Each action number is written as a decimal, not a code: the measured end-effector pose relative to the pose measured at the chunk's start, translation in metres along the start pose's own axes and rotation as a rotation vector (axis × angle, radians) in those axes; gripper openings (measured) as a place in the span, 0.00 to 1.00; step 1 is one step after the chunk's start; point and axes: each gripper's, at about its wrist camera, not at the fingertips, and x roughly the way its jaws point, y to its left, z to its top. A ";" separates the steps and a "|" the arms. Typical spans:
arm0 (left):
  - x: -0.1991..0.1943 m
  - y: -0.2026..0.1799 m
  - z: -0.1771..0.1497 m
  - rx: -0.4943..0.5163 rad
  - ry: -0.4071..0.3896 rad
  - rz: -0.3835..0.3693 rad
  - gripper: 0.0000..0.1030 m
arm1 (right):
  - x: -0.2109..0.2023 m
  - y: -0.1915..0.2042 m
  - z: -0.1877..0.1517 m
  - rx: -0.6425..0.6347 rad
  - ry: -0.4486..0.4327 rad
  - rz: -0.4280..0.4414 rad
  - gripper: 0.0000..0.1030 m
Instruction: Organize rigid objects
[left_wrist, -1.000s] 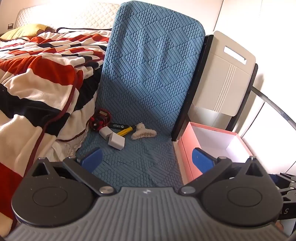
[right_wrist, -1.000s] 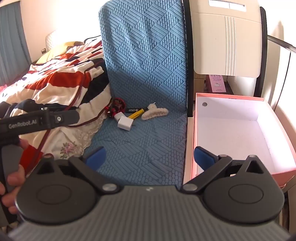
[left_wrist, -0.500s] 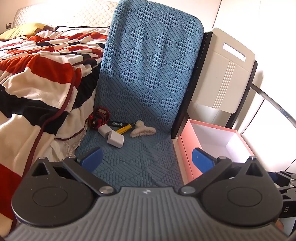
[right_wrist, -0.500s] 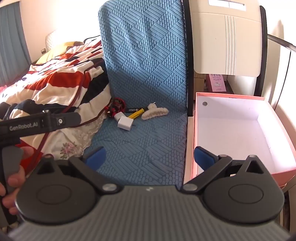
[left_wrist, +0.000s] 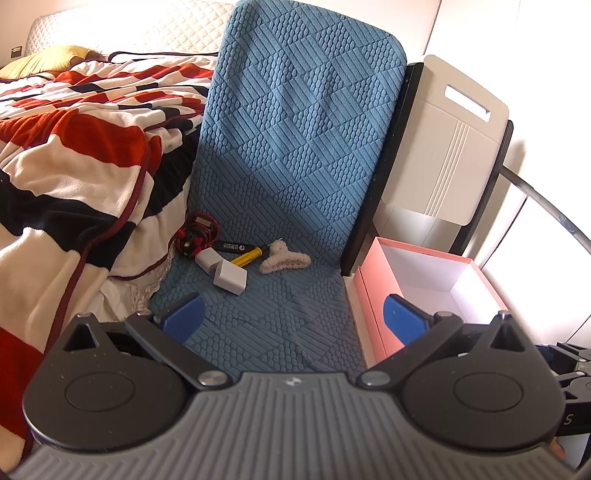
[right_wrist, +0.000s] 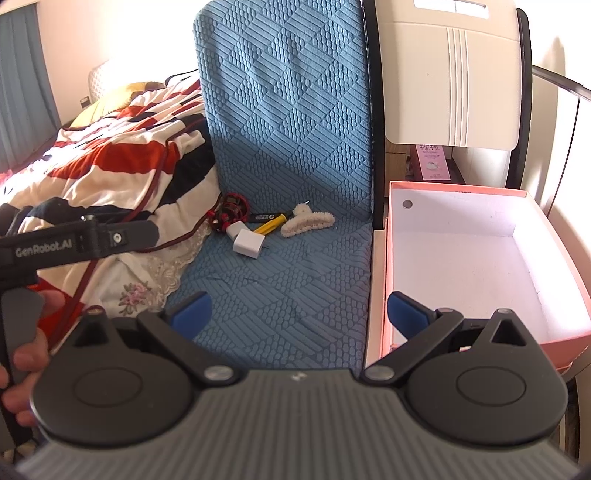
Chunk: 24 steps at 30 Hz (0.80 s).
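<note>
Blue cushioned chair (left_wrist: 295, 184) stands beside a bed under a striped blanket (left_wrist: 74, 147). Pink box (right_wrist: 480, 258), white inside, sits at 3 o'clock of the seat, touching it. At the seat's rear: white charger (right_wrist: 249, 243), smaller white plug (left_wrist: 207, 258), fuzzy hair clip (right_wrist: 308, 223), yellow-black tool (right_wrist: 271, 223), red-black gadget (left_wrist: 197, 236), all clustered. Left tongs (left_wrist: 291, 317) and right tongs (right_wrist: 299, 314) both gape wide, holding nothing.

Bed (left_wrist: 74, 155) with red, white and navy striped blanket | blue textured chair (left_wrist: 295, 147) beside it | cream walls (right_wrist: 122, 33) | bright sunlight.
</note>
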 end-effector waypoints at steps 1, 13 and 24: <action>0.000 0.000 0.000 0.000 -0.002 -0.001 1.00 | 0.000 0.000 0.000 0.002 0.002 -0.001 1.00; -0.002 -0.002 -0.001 0.008 -0.003 -0.009 1.00 | 0.000 0.001 0.000 -0.007 0.002 -0.003 1.00; -0.003 -0.002 0.000 0.006 -0.004 -0.003 1.00 | 0.001 0.001 -0.001 0.007 0.011 -0.006 1.00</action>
